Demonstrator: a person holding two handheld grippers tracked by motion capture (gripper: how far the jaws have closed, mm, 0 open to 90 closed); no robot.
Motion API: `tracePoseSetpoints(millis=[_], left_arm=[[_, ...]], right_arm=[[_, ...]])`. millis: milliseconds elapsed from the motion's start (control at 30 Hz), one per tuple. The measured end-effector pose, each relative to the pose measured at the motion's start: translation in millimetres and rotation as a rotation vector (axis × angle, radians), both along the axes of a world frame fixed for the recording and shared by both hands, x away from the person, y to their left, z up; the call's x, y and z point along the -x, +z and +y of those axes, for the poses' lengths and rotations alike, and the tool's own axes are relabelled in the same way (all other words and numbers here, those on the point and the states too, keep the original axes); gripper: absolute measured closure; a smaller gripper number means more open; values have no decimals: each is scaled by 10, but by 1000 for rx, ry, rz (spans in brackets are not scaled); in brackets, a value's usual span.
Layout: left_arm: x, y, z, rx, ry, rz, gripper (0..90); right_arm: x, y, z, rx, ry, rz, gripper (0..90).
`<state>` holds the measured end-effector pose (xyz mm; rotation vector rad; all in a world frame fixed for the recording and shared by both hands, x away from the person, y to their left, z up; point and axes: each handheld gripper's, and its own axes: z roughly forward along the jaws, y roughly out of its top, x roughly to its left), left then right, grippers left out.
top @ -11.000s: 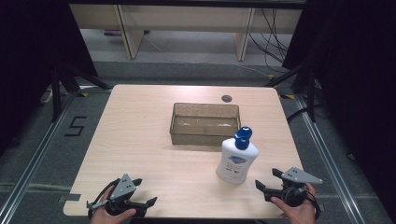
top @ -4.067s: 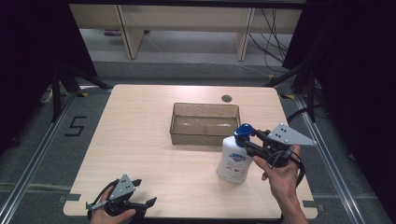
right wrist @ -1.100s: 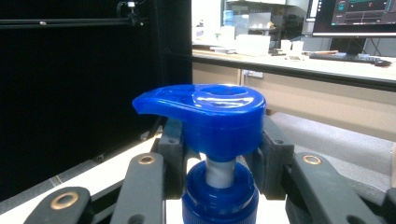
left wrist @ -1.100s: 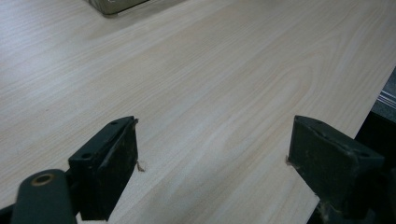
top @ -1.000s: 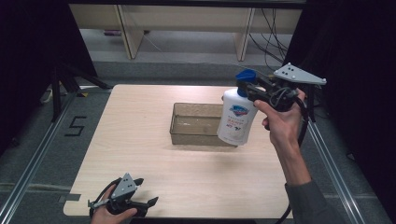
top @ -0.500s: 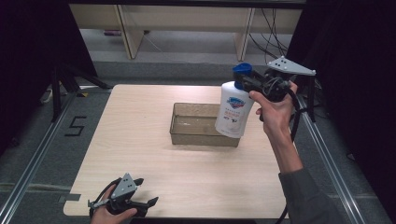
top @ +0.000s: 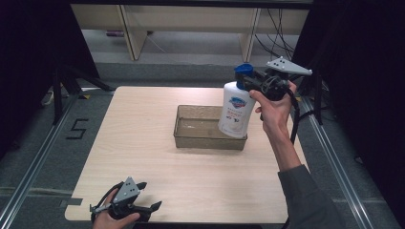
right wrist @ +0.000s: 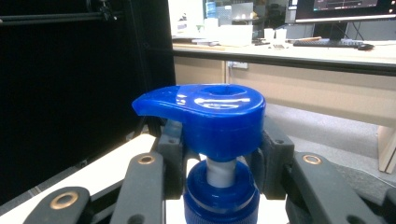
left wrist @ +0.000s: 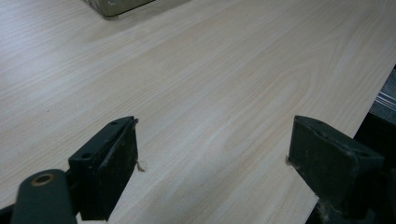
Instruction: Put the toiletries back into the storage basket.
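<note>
A person's right gripper [top: 255,83] holds a white pump bottle [top: 236,110] in the air above the right end of a clear, shallow bin [top: 208,127] on a pale wooden desk [top: 143,124]. The jaws pinch the bottle at the neck, just under its blue pump head [top: 244,70], and the bottle hangs nearly upright, its base over the bin's right end, at about rim level. In the right gripper view, the black jaws press in on both sides of the pump's white stem, below the blue pump head [right wrist: 205,116] and above the blue collar [right wrist: 220,198]. The right hand [top: 273,110] reaches in over the desk's right side, a grey sleeve [top: 310,198] covering the forearm. The left gripper [top: 125,206] rests at the desk's near left edge in the person's other hand, well apart from the bin. In the left gripper view its jaws stand spread wide over bare wood, with nothing between them, and a corner of the bin [left wrist: 116,5] shows at the top.
</note>
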<state>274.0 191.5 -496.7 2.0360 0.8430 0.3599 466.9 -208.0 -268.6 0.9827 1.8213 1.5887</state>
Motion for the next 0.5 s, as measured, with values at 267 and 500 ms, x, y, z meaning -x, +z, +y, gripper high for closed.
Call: tracePoseSetpoints(millis=[267, 500], left_arm=[[6, -5, -13, 2, -7, 8, 154], [-2, -6, -10, -6, -12, -4, 154]], right_arm=[[-61, -70, 6, 0, -8, 11, 612], [-102, -138, -1, 12, -7, 16, 613]])
